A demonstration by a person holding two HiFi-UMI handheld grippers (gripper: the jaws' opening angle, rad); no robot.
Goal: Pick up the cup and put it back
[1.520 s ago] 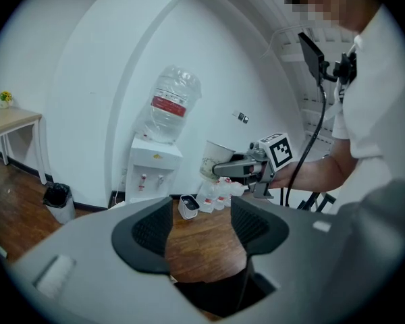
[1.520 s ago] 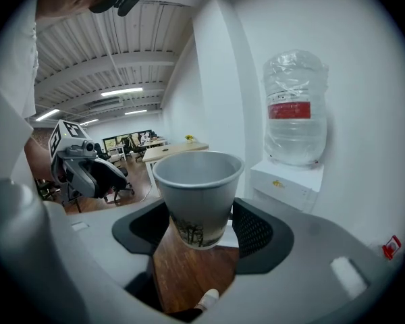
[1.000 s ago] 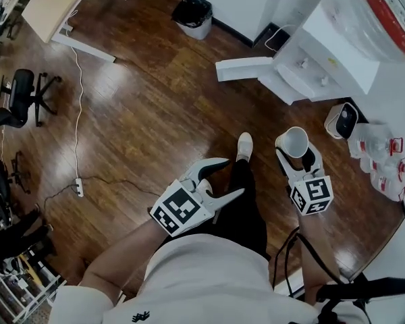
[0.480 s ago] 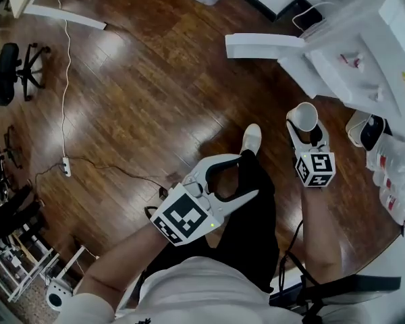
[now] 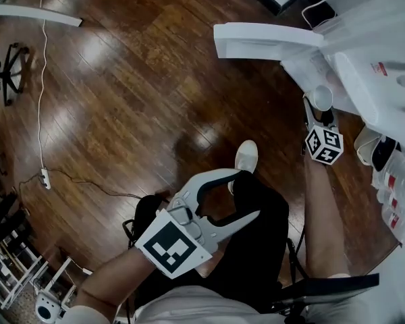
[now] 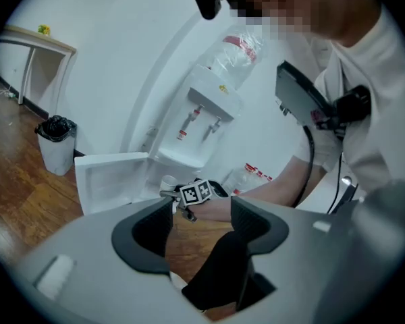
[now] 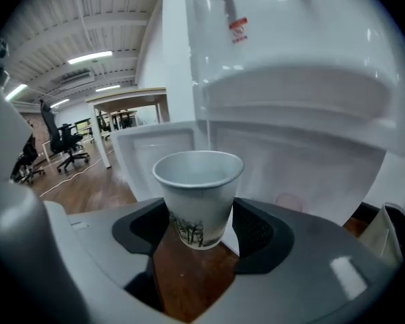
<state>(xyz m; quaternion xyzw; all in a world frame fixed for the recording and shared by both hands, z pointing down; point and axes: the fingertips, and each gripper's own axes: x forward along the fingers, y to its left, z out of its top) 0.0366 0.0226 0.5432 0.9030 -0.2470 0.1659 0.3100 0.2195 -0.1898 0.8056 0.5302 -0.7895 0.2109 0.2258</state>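
Observation:
A white paper cup (image 7: 198, 193) with a dark print near its base stands upright between the jaws of my right gripper (image 7: 201, 227), which is shut on it. In the head view the cup (image 5: 322, 98) and right gripper (image 5: 321, 113) hang just in front of the white water dispenser's (image 5: 364, 59) lower part, beside its swung-open door (image 5: 266, 42). The dispenser's inner compartment (image 7: 304, 174) lies right behind the cup. My left gripper (image 5: 246, 194) is open and empty, held low over the person's dark trouser leg. Its own view shows the left gripper (image 6: 201, 225) with the cup (image 6: 167, 182) far ahead.
Dark wooden floor (image 5: 135, 93) lies all around. Several water bottles (image 5: 398, 194) and a small white-and-black device (image 5: 378, 150) sit right of the dispenser. A power strip (image 5: 46, 178) with cable lies at left. A black-lined bin (image 6: 56, 144) stands by the wall. The person's shoe (image 5: 246, 156) is between the grippers.
The right gripper has carried the cup down and in toward the dispenser's lower opening. The left gripper has sunk too, still open. The view has tilted closer to the dispenser.

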